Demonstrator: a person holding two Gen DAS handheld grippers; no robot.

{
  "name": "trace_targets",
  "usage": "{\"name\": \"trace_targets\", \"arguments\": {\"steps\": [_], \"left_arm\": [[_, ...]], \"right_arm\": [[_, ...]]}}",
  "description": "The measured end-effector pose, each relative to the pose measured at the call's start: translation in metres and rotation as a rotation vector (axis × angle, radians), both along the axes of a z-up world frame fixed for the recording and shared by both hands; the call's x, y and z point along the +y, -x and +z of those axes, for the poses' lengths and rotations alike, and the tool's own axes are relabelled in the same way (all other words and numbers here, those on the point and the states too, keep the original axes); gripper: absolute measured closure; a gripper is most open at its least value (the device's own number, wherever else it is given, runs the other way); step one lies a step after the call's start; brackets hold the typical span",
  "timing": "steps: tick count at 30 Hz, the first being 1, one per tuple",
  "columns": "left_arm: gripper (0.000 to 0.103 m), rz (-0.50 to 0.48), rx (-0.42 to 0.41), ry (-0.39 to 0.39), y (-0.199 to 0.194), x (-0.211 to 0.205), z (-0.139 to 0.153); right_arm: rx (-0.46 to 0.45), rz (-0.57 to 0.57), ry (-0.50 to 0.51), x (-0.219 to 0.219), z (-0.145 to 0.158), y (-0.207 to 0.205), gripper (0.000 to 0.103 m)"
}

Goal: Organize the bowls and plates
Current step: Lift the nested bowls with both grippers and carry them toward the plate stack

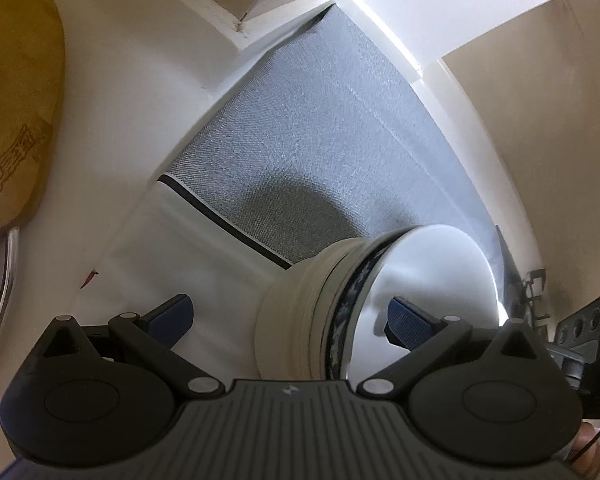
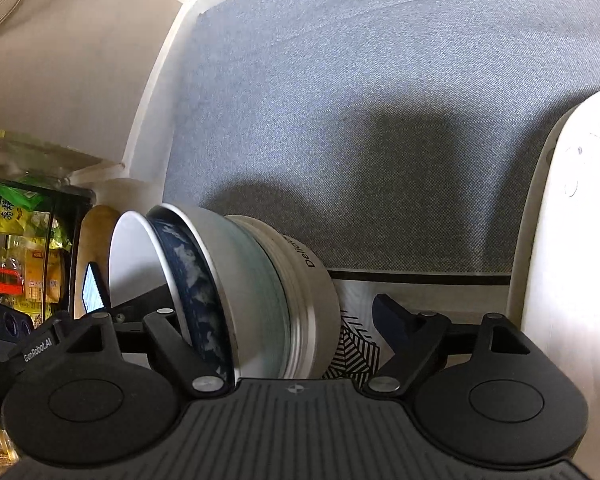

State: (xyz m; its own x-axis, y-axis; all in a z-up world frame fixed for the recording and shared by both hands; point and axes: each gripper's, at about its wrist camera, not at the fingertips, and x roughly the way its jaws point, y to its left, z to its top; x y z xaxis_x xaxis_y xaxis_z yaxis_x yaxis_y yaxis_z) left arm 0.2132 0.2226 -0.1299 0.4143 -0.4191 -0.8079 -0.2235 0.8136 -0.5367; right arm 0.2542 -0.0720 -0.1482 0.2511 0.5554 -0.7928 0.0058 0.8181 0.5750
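Observation:
A stack of nested bowls (image 1: 340, 304) lies tipped on its side on a grey woven mat (image 1: 320, 120) inside a white compartment. The innermost bowl is white with a dark blue patterned band, and the outer bowls are white. My left gripper (image 1: 288, 312) is open and straddles the stack. Its right blue pad (image 1: 408, 320) sits in front of the bowl's mouth, and the left pad (image 1: 172, 316) is apart from the base. In the right wrist view the same bowls (image 2: 240, 292) lie between the open fingers of my right gripper (image 2: 236, 292), with neither pad pressing.
White compartment walls (image 1: 180, 80) close in around the mat. A yellow wooden board (image 1: 20, 100) and a metal rim (image 1: 0, 300) sit at the left. A white panel (image 2: 572, 240) stands to the right, a shelf of packets (image 2: 20, 240) to the left, and a black-and-white patterned liner (image 2: 356, 352) below.

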Motion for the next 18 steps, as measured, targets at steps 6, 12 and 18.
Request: {"name": "trace_targets", "arguments": {"steps": [6,12,18], "left_arm": [[0.000,0.007,0.014,0.008,-0.007,-0.004,0.001],[0.000,0.014,0.013,0.052,-0.009,0.001,-0.003],[0.000,-0.005,-0.004,0.037,-0.012,-0.001,-0.003]], "right_arm": [[-0.027,-0.002,-0.001,0.002,0.000,0.004,0.010],[-0.053,0.037,-0.019,0.007,-0.001,0.005,0.000],[-0.073,0.059,-0.012,0.005,0.000,0.006,0.000]]}}
